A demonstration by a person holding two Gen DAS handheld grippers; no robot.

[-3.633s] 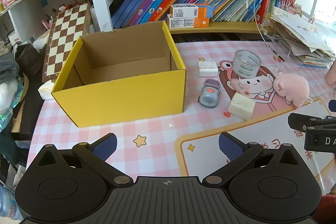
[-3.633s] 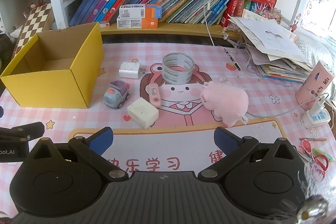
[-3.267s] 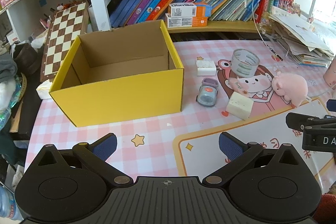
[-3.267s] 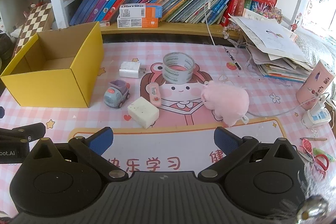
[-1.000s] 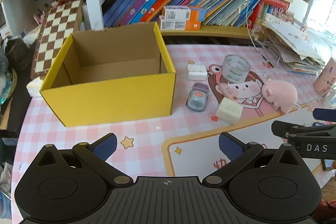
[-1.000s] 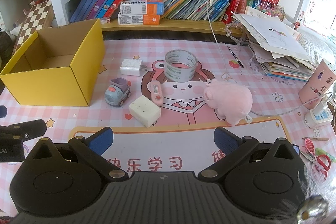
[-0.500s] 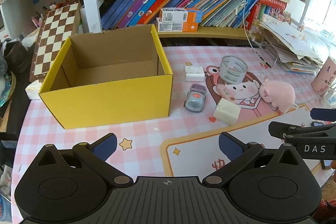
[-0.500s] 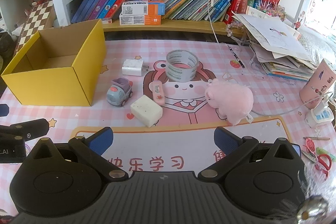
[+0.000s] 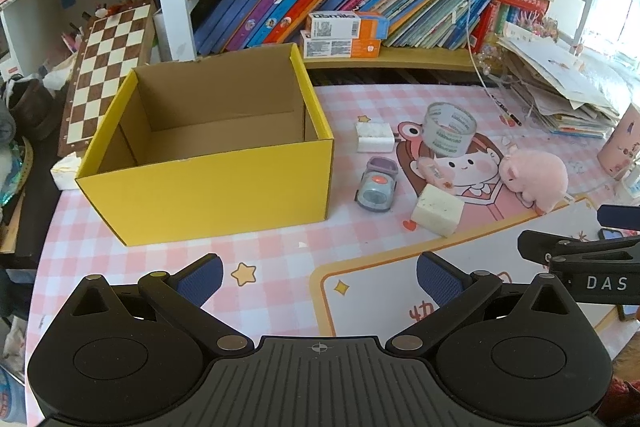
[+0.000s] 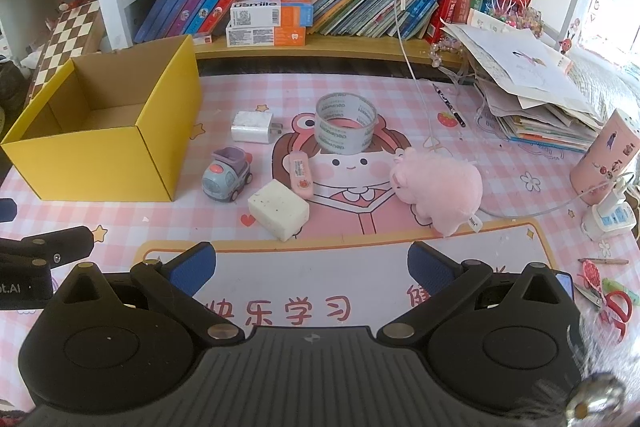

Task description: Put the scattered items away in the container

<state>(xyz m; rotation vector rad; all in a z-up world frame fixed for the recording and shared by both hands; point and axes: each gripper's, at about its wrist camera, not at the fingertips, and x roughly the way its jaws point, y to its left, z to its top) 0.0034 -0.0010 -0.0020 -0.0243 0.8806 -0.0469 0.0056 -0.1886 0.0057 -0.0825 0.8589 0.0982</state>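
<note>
Both grippers have drawn back slightly; left gripper (image 9: 318, 273) and right gripper (image 10: 310, 265) hover with jaws apart, empty, near yellow box (image 9: 208, 195), ready for toy car (image 10: 227, 179).

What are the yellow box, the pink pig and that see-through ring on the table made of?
The yellow box looks like cardboard: matte yellow outside, raw brown inside with folded flaps. The pink pig seems a soft plush toy, with fuzzy fabric and a sewn-in tag. The ring looks like a roll of clear packing tape, glossy and translucent with printed lettering; its core material I cannot tell.
</note>
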